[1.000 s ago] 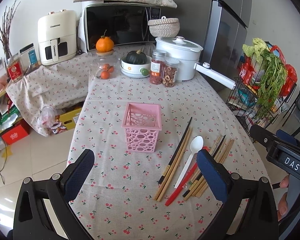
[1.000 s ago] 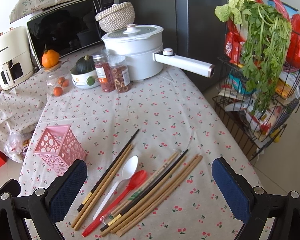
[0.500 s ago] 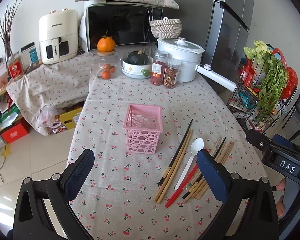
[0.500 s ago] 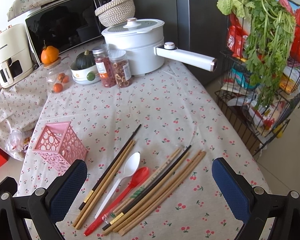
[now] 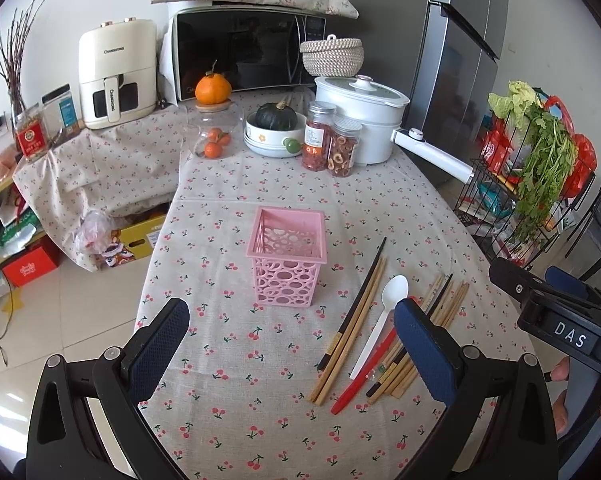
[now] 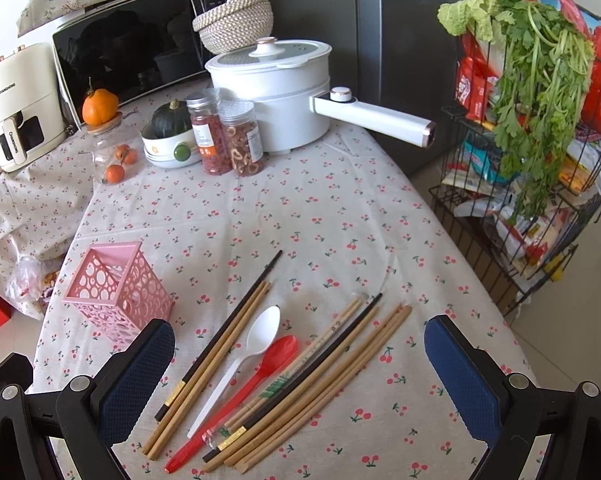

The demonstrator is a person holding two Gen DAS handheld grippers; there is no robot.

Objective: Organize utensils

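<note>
cherry-print tablecloth [image 6: 300, 216] holds your pink basket [image 5: 287, 254] beside chopsticks [image 6: 228, 344] and spoons [image 6: 256, 344]; your left gripper [image 5: 296, 344] and right gripper [image 6: 300, 368] both hover spread apart, empty.

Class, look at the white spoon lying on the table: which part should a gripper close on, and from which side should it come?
Grip the white spoon at mid-handle, probably from above, with the fingers across the handle. It lies flat, the red spoon close beside it, so space is tight. The right gripper hangs open nearby.
</note>
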